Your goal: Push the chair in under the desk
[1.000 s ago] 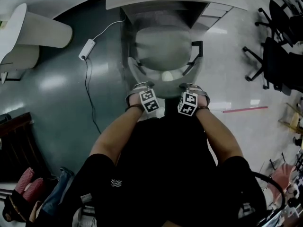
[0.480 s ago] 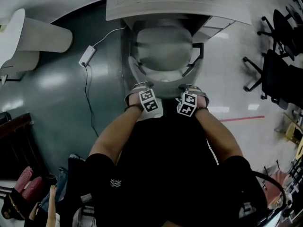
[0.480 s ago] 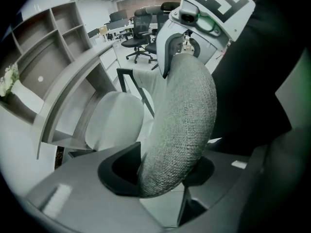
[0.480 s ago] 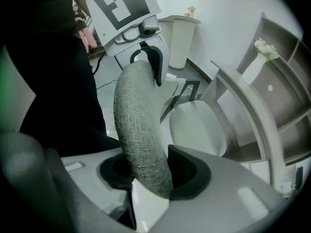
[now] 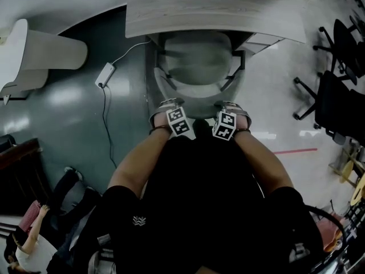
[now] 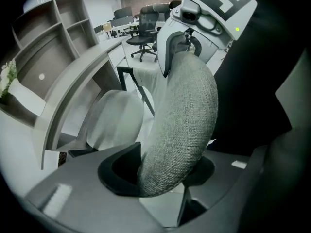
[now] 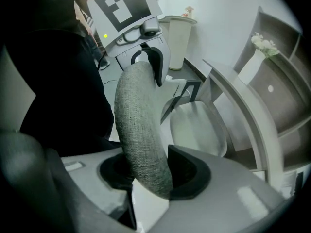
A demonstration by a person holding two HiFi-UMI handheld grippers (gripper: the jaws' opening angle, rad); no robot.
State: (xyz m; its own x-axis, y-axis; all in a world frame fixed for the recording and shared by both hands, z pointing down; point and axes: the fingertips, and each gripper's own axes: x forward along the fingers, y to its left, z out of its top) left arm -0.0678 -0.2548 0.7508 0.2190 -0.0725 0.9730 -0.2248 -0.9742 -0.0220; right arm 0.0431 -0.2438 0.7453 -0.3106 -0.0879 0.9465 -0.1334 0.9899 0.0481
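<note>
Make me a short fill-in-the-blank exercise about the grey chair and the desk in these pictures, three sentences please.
The left gripper and the right gripper each clamp the top of the grey woven-fabric chair's ____ between their jaws.
The chair's pale grey seat sits partly under the light wooden curved ____.
Black office chairs stand on the person's ____ side.
Missing words: backrest; desk; right.

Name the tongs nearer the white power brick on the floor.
Left. The left tongs grip the grey fabric chair back right of the white brick; the right tongs grip farther right.
</note>
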